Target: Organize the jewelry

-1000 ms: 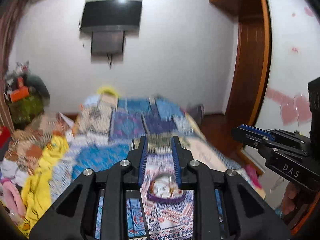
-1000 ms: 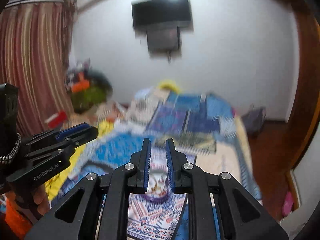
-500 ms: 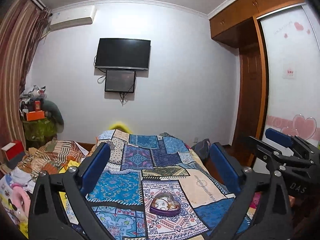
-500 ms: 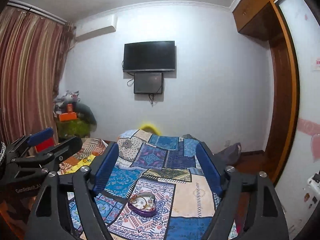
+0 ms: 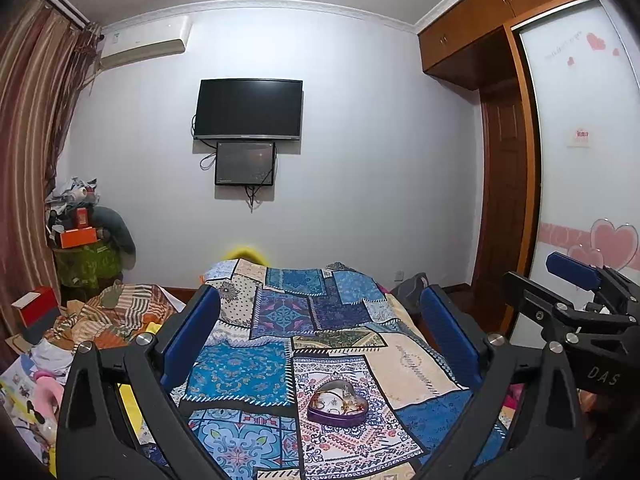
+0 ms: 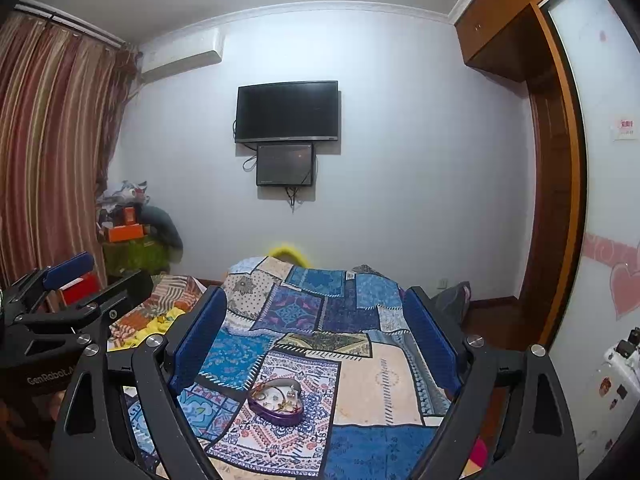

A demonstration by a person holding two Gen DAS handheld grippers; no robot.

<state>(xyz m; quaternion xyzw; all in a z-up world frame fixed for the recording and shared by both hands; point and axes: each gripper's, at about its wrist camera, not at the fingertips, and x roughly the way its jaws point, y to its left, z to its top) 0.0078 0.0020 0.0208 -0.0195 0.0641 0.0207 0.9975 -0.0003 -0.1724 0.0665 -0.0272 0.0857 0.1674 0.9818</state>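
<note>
1. Purple heart-shaped tin box (image 5: 337,398), lid off or clear, the landmark here. It lies flat on the patchwork bedspread of blue, cream and pink panels (image 5: 256,376), on a pink-patterned panel near the bed's foot. Small gold and pale jewelry pieces (image 6: 276,394) rest inside; single items are too small to tell apart.
2. Left gripper, black frame with blue finger pads (image 5: 320,332): held above and short of the tin, well apart from it, jaws spread wide, nothing between them. A second ago the pads stood close together with the tin framed in the narrow gap; they have since swung fully apart.
3. Right gripper, same make (image 6: 316,334): likewise raised short of the tin, jaws wide and empty. It too was nearly closed a second ago and has opened.
4. Camera pitch: both views have lifted from the bed toward the far wall, where a black wall-mounted television (image 5: 248,109) hangs beyond the tin.
5. Bearing on task: both tools are free. No loose jewelry shows on the bedspread beside the tin. This fits either readiness to reach in or a sort just ended.
</note>
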